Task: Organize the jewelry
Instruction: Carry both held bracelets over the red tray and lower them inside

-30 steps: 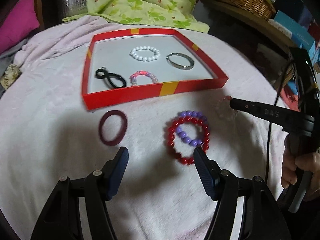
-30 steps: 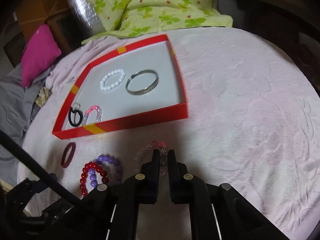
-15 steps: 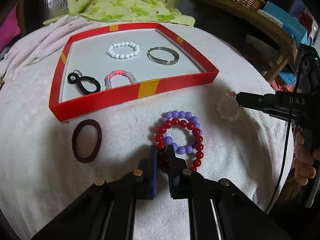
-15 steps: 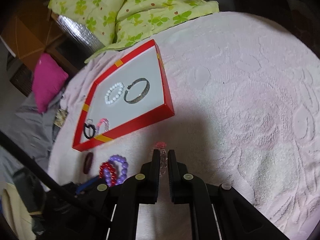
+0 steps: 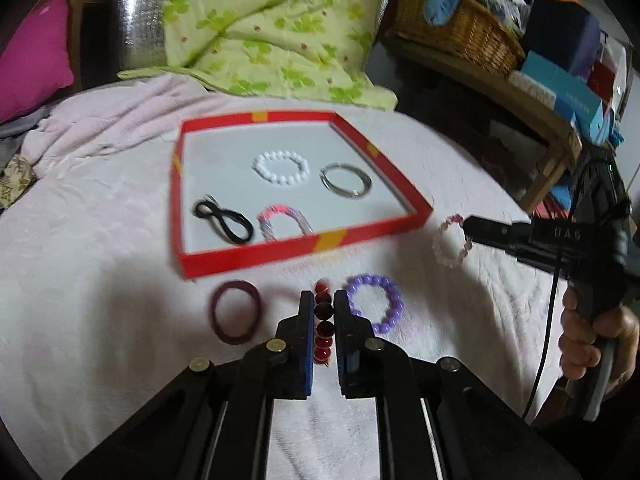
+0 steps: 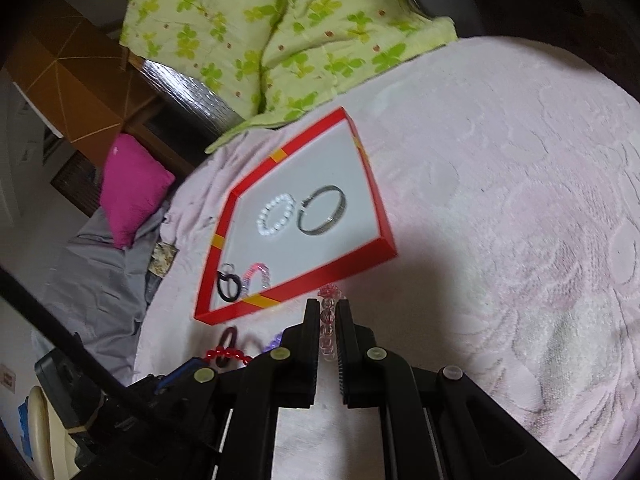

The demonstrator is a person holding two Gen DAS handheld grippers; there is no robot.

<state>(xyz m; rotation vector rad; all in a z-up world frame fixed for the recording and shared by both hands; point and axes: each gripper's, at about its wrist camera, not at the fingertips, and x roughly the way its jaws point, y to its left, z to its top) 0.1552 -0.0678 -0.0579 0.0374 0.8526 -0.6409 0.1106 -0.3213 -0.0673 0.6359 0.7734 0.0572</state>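
My left gripper [image 5: 324, 296] is shut on a red bead bracelet [image 5: 322, 330], held edge-on just above the blanket. A purple bead bracelet [image 5: 376, 308] lies right of it and a maroon hair ring [image 5: 235, 312] to its left. My right gripper [image 6: 327, 303] is shut on a clear pink bead bracelet [image 6: 329, 322], which hangs near the front right corner of the red tray [image 6: 320, 276]. In the left wrist view that bracelet [image 5: 451, 242] dangles from the right gripper [image 5: 466, 224]. The tray [image 5: 248, 256] holds a white bead bracelet [image 5: 280, 168], a silver bangle [image 5: 346, 180], a black hair tie [image 5: 224, 220] and a pink-and-clear bracelet [image 5: 284, 220].
Everything rests on a pale pink blanket [image 6: 500, 200]. A green floral quilt [image 5: 260, 32] lies behind the tray, and a magenta cushion [image 6: 132, 188] is off to the left. A wicker basket [image 5: 460, 32] and boxes sit on a wooden bench at the right. A hand [image 5: 592, 340] holds the right gripper's handle.
The left gripper closed on the red bracelet and lifted it off the purple one. The right gripper raised the clear pink bracelet and carried it toward the tray's corner.
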